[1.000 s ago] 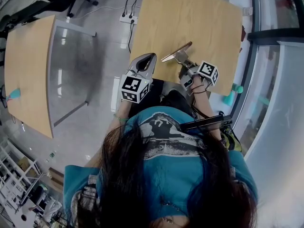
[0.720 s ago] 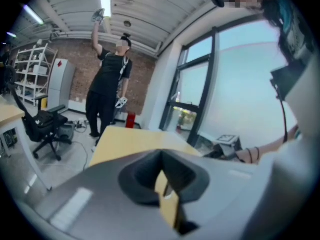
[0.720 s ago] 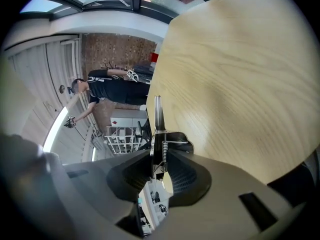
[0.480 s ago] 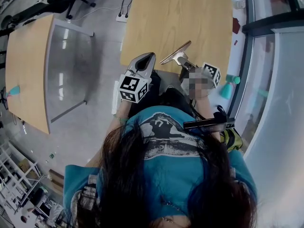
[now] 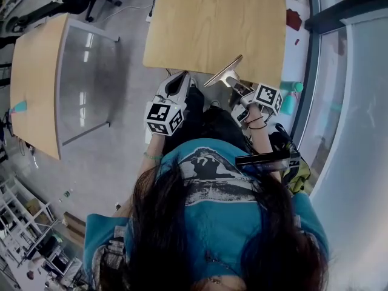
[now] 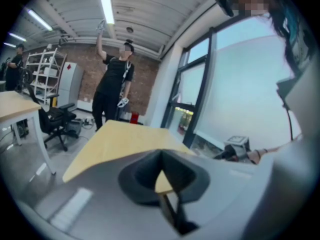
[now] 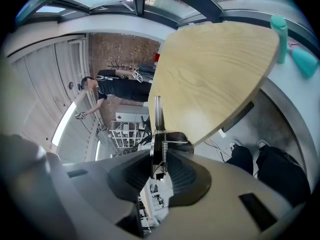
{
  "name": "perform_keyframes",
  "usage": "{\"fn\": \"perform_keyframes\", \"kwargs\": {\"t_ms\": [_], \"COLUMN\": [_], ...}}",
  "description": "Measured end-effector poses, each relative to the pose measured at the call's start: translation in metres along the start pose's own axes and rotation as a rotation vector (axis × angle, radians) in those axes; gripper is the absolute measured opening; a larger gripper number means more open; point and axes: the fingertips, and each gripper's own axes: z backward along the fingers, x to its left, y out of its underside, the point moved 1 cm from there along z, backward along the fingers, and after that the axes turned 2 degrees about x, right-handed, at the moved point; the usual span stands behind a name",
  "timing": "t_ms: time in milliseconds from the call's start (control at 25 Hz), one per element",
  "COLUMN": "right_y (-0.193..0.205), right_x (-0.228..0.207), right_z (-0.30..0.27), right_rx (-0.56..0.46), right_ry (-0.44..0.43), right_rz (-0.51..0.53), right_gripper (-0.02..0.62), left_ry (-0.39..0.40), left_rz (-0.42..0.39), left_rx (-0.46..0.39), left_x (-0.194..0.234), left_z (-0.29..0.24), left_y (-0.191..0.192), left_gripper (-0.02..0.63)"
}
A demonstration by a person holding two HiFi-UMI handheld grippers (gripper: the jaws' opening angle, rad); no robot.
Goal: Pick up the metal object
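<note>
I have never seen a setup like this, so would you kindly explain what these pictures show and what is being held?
There is no robot here: a person holds a two-jaw gripper in each hand. The head view comes from a camera on the person's head, looking steeply down over hair, shoulders and both tools. The other two views come from wide-angle cameras riding on the grippers, each looking along its own jaws. The cubes with square markers are parts of the grippers. The right gripper is clamped on the metal object, a flat strip with a small spring, near the edge of the wooden table. The left gripper has its jaws together with nothing in them. I see nothing lying on that table top.
</note>
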Motion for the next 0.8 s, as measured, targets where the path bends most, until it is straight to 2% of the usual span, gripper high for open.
{"fn": "perform_keyframes", "kwargs": {"t_ms": [240,480,640,800], "right_y": [0.016,0.028,0.040,0.076], "right_x": [-0.005,-0.011,-0.012,0.003], "right_z": [0.018,0.025,0.024,0.017], "right_rx": [-0.039,-0.062,-0.067,-0.071], "right_ry": [-0.017,-0.010,-0.005,-0.011], "right_rz": [-0.037,-0.035,-0.022,-0.004], "right_gripper": [0.095,0.095,0.095,0.095], "left_ry": [0.016,0.047,0.071,0.094], "left_rz": [-0.004,0.043,0.010,-0.017], "left_rx": [0.015,-0.002,0.019,0.024], "left_x": [-0.011,-0.018,-0.021,-0.016], "left_z": [0.015,0.019,0.033,0.077], "left_y": [-0.001,0.003,0.018,0.030], "left_gripper": [0.005,0.005,0.005,0.005]}}
